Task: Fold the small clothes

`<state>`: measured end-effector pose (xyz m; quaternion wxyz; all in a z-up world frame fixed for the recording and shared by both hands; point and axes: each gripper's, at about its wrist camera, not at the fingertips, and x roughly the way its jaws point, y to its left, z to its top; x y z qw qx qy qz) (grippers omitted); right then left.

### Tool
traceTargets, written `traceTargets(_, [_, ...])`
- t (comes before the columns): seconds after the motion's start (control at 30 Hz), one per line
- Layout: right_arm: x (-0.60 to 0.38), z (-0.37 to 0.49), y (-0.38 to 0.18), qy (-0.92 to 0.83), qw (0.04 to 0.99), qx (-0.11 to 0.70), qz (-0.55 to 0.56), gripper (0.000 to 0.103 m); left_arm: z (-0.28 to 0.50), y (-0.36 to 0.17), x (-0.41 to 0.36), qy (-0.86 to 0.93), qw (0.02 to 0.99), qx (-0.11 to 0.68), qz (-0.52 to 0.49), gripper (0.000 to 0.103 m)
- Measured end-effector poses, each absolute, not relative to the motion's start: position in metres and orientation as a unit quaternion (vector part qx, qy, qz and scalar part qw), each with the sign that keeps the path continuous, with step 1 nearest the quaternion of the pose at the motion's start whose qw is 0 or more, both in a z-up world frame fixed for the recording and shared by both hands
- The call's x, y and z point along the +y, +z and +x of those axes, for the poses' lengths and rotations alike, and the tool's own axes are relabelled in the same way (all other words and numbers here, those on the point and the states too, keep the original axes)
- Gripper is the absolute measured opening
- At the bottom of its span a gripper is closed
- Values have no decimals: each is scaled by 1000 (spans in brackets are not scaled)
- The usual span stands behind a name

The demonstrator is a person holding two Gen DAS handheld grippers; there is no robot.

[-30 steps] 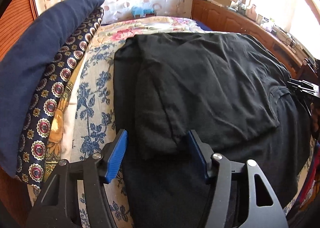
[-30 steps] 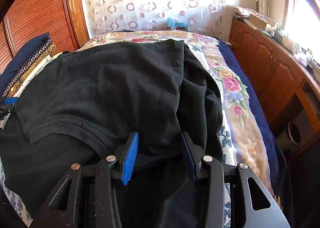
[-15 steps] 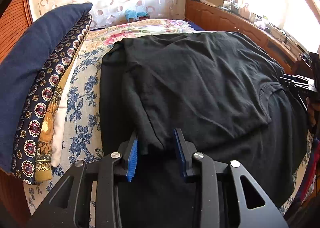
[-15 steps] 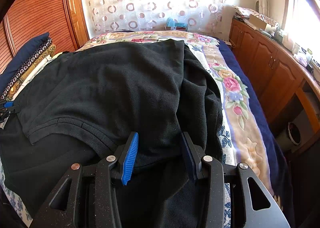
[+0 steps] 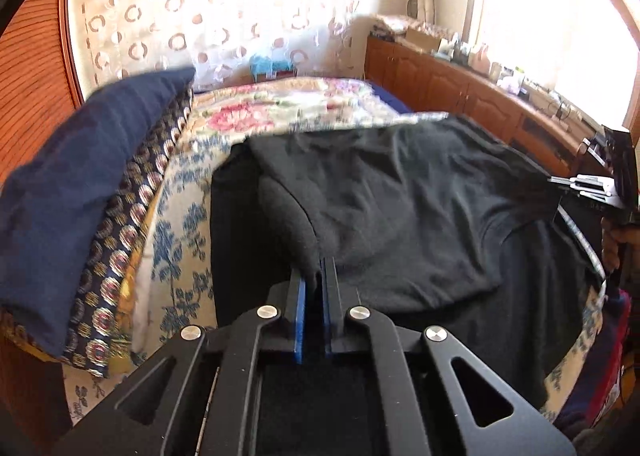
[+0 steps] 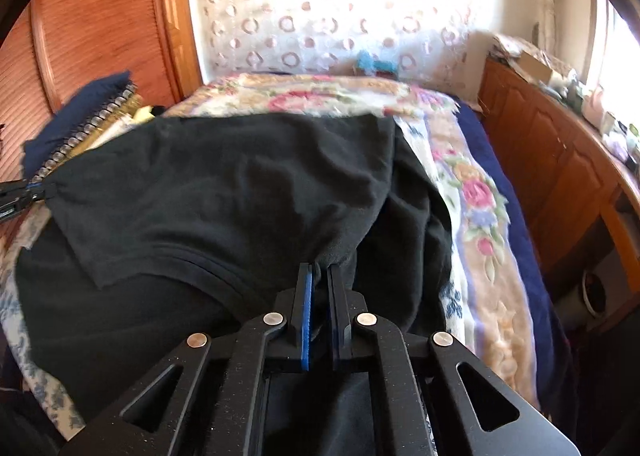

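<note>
A black shirt (image 5: 400, 215) lies spread on the flowered bed cover (image 5: 280, 111), filling the middle of both views. In the left wrist view the left claw (image 5: 314, 276), at lower centre, has just clenched on a folded edge of the cloth, which is pinched between its blue pads. In the right wrist view the right claw (image 6: 320, 276) has likewise just closed and grips the shirt's near edge beside the collar seam. A dark blue pillow (image 5: 80, 175) rests at the left of the frame.
</note>
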<state>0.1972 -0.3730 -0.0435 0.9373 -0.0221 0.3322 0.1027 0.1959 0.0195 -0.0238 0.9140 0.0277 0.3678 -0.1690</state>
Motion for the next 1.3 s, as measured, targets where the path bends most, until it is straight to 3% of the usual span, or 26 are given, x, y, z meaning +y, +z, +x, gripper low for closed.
traceTargets(0.6, [-391,90,10,189,939,287,23,6,148,38,71,-180,937,299,-27,7])
traceTargets(0.93, [-375,56,-47,186,911,369,-9,6,148,-7,83,-157,923,352,-16,8])
traceTargets(0.97, [-377,57,-53,176,911,373,-11,13,147,-11,82,-156,921,356,-17,9])
traceTargets(1.07, [-387,58,-55,157,917,366,-11,21,140,-19,78,-155,920,359,-11,25])
traceTargets(1.1, [-390,57,-54,154,919,362,-11,22,135,-20,76,-158,920,358,-10,40])
traceTargets(1.17, [-396,56,-53,141,924,354,-13,33,125,-25,75,-168,918,359,-10,53])
traceTargets(1.23, [-400,52,-55,135,927,349,-11,36,119,-29,73,-173,916,363,-9,70])
traceTargets(1.3, [-399,47,-56,122,930,346,-10,37,113,-36,72,-167,914,369,-6,70])
